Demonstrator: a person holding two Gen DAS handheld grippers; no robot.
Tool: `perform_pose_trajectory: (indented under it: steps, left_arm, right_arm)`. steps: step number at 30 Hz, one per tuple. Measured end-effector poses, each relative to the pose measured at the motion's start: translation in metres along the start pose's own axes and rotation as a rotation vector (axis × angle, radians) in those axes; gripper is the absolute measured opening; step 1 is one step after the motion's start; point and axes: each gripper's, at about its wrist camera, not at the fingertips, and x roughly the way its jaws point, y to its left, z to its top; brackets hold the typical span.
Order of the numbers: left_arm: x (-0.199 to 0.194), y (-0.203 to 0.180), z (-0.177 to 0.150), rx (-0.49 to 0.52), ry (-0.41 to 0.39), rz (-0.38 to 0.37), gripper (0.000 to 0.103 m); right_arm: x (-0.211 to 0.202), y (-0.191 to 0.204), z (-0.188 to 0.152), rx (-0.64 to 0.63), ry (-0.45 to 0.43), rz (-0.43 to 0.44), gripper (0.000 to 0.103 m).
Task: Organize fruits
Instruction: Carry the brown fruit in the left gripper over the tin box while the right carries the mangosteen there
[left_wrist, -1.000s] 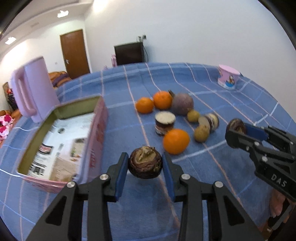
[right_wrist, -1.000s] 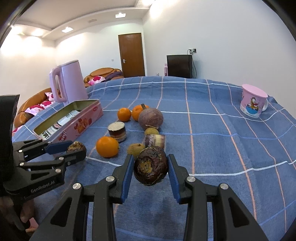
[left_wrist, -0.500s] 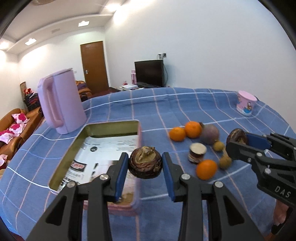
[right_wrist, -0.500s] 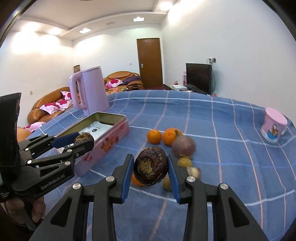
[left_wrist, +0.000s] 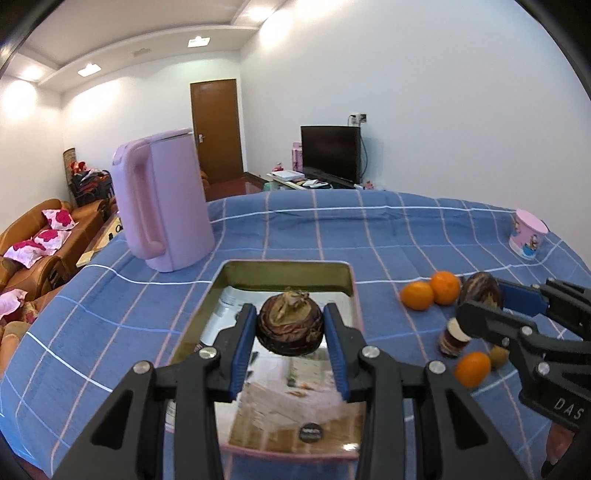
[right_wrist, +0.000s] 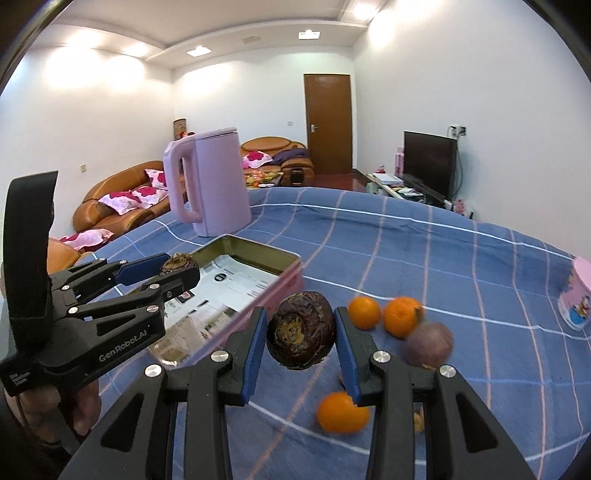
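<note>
My left gripper (left_wrist: 290, 330) is shut on a dark brown mangosteen (left_wrist: 290, 326) and holds it over the open pink tin box (left_wrist: 352, 291). My right gripper (right_wrist: 300, 338) is shut on a second dark mangosteen (right_wrist: 301, 334), beside the tin's (right_wrist: 284, 284) right wall. The left gripper (right_wrist: 177, 267) shows in the right wrist view above the tin; the right gripper (left_wrist: 480, 295) shows at the right of the left wrist view. On the blue checked cloth lie oranges (left_wrist: 417, 295) (right_wrist: 341, 411), a purple passion fruit (right_wrist: 428, 343) and smaller fruits.
A tall pink kettle (left_wrist: 162, 203) stands behind the tin, also in the right wrist view (right_wrist: 214, 184). A pink cartoon cup (left_wrist: 528, 238) stands far right. A cut dark fruit (left_wrist: 452, 338) stands among the oranges. Sofas, door and TV lie beyond the table.
Both grippers have swung left with their mangosteens. The left one has gone from the cloth beside the tin to above the tin's inside; the right one has followed to the tin's right wall.
</note>
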Motion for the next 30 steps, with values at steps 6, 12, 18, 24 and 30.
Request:
perform_pose_trajectory:
  steps: [6, 12, 18, 24, 30]
  left_arm:
    - [0.013, 0.018, 0.004, -0.02, 0.012, 0.024, 0.039]
    - [0.025, 0.032, 0.006, -0.032, 0.031, 0.047, 0.039]
    - [0.035, 0.041, 0.004, -0.034, 0.05, 0.062, 0.039]
    - [0.045, 0.049, 0.003, -0.044, 0.072, 0.07, 0.039]
    - [0.052, 0.052, 0.001, -0.042, 0.089, 0.07, 0.039]
  right_arm:
    - [0.022, 0.017, 0.015, -0.032, 0.011, 0.028, 0.039]
    - [0.04, 0.032, 0.024, -0.056, 0.019, 0.046, 0.039]
    - [0.06, 0.047, 0.027, -0.079, 0.038, 0.064, 0.039]
    - [0.074, 0.053, 0.026, -0.086, 0.06, 0.068, 0.039]
    - [0.083, 0.059, 0.024, -0.097, 0.083, 0.078, 0.039]
